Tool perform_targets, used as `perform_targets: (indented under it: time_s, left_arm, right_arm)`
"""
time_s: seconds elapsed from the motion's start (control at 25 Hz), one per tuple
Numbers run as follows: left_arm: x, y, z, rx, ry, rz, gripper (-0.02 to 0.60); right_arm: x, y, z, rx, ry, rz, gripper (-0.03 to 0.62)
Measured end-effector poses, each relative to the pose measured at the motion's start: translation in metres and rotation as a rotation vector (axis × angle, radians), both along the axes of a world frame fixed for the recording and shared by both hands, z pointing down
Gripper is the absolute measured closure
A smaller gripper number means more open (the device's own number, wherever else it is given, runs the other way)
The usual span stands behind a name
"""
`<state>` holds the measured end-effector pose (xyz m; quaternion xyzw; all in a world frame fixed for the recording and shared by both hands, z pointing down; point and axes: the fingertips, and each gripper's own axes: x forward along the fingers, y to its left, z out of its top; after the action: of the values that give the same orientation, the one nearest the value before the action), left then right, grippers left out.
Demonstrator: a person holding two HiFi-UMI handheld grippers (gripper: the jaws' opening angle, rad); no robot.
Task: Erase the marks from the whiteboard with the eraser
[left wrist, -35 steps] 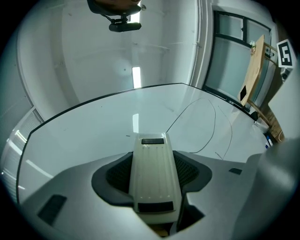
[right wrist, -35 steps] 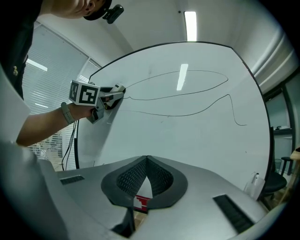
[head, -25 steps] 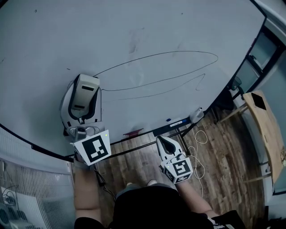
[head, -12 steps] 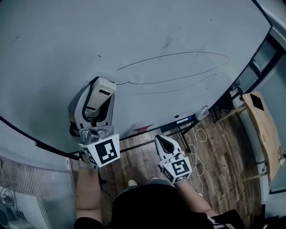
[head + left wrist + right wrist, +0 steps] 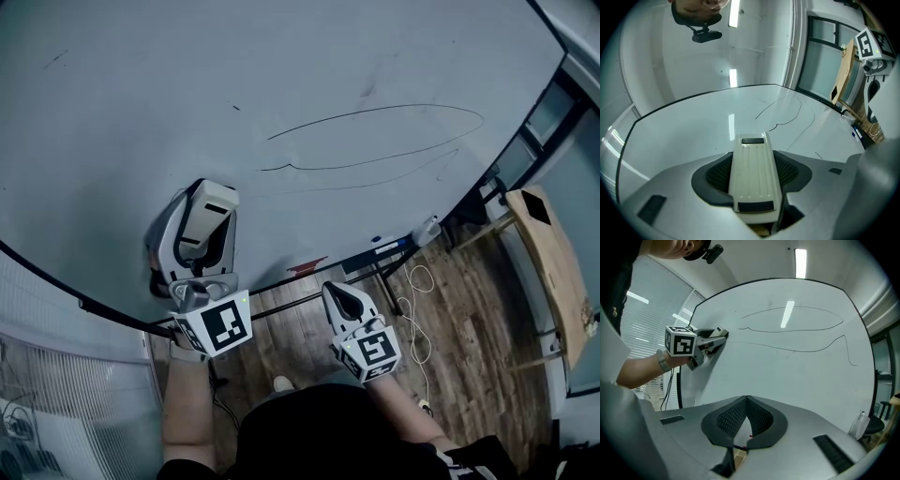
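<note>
Left hand-held gripper (image 5: pixel 208 202), clamped on the eraser (image 5: pixel 753 178), just wiped the marks' (image 5: pixel 394 108) left tail. The loop's still there, and the right hand-held gripper (image 5: pixel 336 292) is closed and empty.

**Surface finishes**

Whiteboard (image 5: pixel 684 131): smooth, glossy, mirrors the ceiling lights. Eraser (image 5: pixel 752 161): cream plastic, ribbed back, slight sheen. Left gripper (image 5: pixel 753 178) and right gripper (image 5: pixel 746 420): smooth matt grey plastic shells, with dark fine-textured pads (image 5: pixel 729 420). Floor (image 5: pixel 469 309): wood planks with visible grain.
</note>
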<state>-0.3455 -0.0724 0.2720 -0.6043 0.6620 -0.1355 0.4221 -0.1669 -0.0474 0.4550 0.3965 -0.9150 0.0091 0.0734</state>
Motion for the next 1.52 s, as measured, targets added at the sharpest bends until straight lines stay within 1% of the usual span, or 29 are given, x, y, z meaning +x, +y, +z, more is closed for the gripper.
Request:
perform_targets:
  time_s: [0.12, 0.32, 0.44, 0.52, 0.64, 0.72, 0.8, 0.84, 0.96, 1.08, 1.16, 1.28, 1.4, 1.52]
  left_arm:
    - [0.003, -0.002, -0.004, -0.002, 0.011, -0.015, 0.318]
    - [0.032, -0.017, -0.023, 0.036, -0.015, -0.011, 0.318]
    - [0.047, -0.025, -0.036, 0.056, 0.019, -0.005, 0.318]
    - [0.059, -0.032, -0.045, 0.068, 0.028, -0.003, 0.318]
    - [0.077, -0.042, -0.059, 0.074, 0.044, -0.024, 0.319]
    - [0.089, -0.048, -0.067, 0.065, 0.059, -0.036, 0.319]
    - [0.103, -0.056, -0.075, 0.049, 0.037, -0.059, 0.319]
    - [0.108, -0.06, -0.077, 0.038, 0.038, -0.074, 0.322]
    - [0.112, -0.065, -0.079, -0.001, 0.063, -0.116, 0.324]
    - [0.117, -0.067, -0.089, -0.03, 0.018, -0.145, 0.325]
    - [0.119, -0.066, -0.091, -0.05, 0.002, -0.155, 0.325]
    - [0.121, -0.065, -0.092, -0.063, -0.005, -0.155, 0.325]
    - [0.13, -0.067, -0.09, -0.09, -0.019, -0.118, 0.324]
    - [0.136, -0.072, -0.09, -0.111, -0.049, -0.139, 0.324]
  right_arm:
    - [0.002, -0.001, 0.0, 0.002, 0.004, 0.001, 0.566]
    - [0.022, -0.008, 0.0, 0.005, 0.001, 0.019, 0.566]
    - [0.042, -0.015, 0.001, 0.004, -0.009, 0.035, 0.566]
    - [0.056, -0.023, 0.0, 0.006, -0.016, 0.044, 0.566]
    - [0.078, -0.038, -0.006, 0.014, -0.026, 0.05, 0.566]
    - [0.093, -0.049, -0.012, 0.023, -0.03, 0.049, 0.566]
    - [0.108, -0.06, -0.018, 0.031, -0.039, 0.048, 0.566]
    - [0.116, -0.066, -0.02, 0.033, -0.044, 0.048, 0.566]
    - [0.137, -0.078, -0.024, 0.038, -0.058, 0.041, 0.566]
    - [0.154, -0.089, -0.022, 0.031, -0.068, 0.033, 0.566]
    - [0.163, -0.096, -0.021, 0.022, -0.07, 0.023, 0.566]
    - [0.17, -0.107, -0.02, 0.013, -0.07, 0.001, 0.566]
    - [0.169, -0.116, -0.02, 0.004, -0.075, -0.027, 0.566]
    - [0.163, -0.117, -0.021, -0.001, -0.082, -0.062, 0.566]
